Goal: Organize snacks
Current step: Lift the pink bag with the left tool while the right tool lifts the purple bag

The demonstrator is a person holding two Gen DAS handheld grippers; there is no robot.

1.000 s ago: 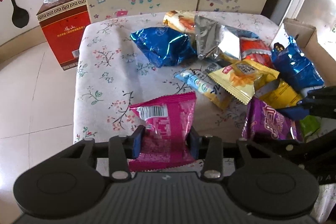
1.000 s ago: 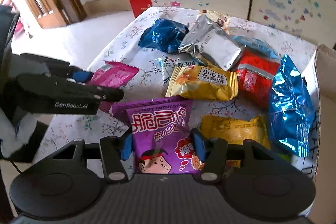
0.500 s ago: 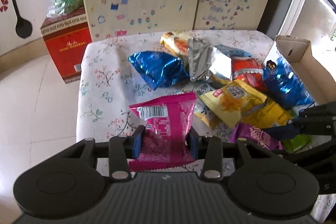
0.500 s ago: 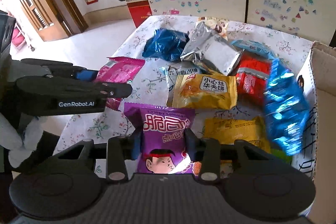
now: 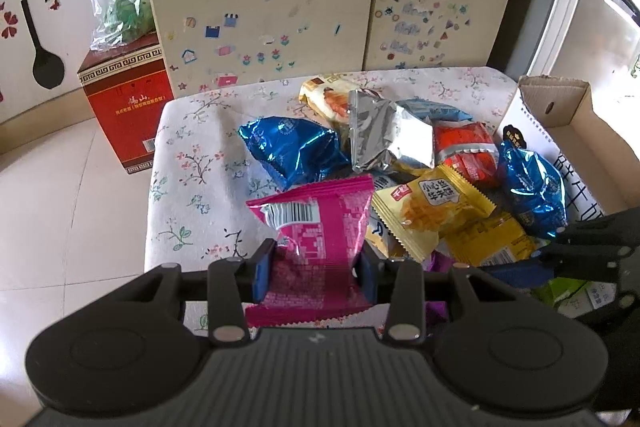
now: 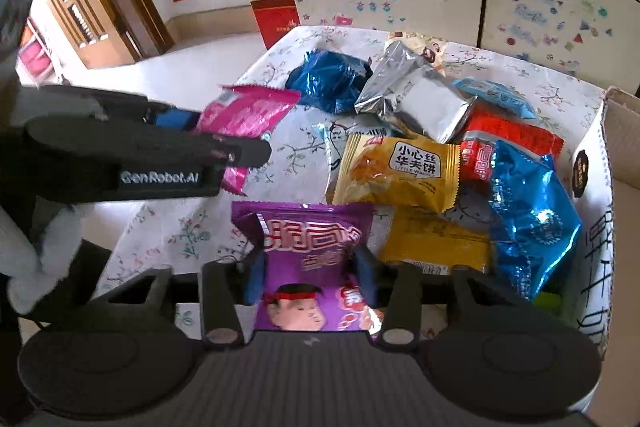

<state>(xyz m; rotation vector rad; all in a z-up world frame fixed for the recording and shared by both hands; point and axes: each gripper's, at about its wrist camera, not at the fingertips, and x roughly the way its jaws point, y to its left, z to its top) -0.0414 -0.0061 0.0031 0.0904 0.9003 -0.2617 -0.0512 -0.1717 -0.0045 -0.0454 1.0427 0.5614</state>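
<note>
A: Nearest to the left wrist camera, what does the left gripper (image 5: pixel 316 267) hold?

B: A pink snack packet (image 5: pixel 316 227), pinched between the two blue pads (image 5: pixel 262 273), barcode side up, raised clear of the floral tablecloth (image 5: pixel 192 163). In the right wrist view the same packet (image 6: pixel 248 115) projects from the left gripper (image 6: pixel 224 143) above the table's left part.

A: And the right gripper (image 6: pixel 310 277)?

B: A purple snack packet (image 6: pixel 308 259) stands between its pads, printed face toward the camera. The jaws are opening at this moment, yet the pads press against the packet's sides and the packet stays upright above the cloth.

A: What lies just beyond the purple packet?

B: A yellow wafer packet (image 6: pixel 396 169) overlaps a plain yellow packet (image 6: pixel 432 241). To their right a crumpled light-blue foil bag (image 6: pixel 528 223) leans against the wall of the cardboard box (image 6: pixel 600 163).

A: Farther back?

B: A red packet (image 6: pixel 508 143), a silver foil bag (image 6: pixel 416 99), a dark-blue foil bag (image 6: pixel 328 79), a small pale-blue packet (image 6: pixel 496 95) and, at the far edge, a beige packet (image 6: pixel 416 41), all in a loose heap on the cloth.

A: And behind the table?

B: A cream cabinet (image 5: pixel 280 11) with small stickers on its doors; to its left a red carton (image 5: pixel 124 107) stands on the floor, with a clear plastic bag (image 5: pixel 116 3) on top.
</note>
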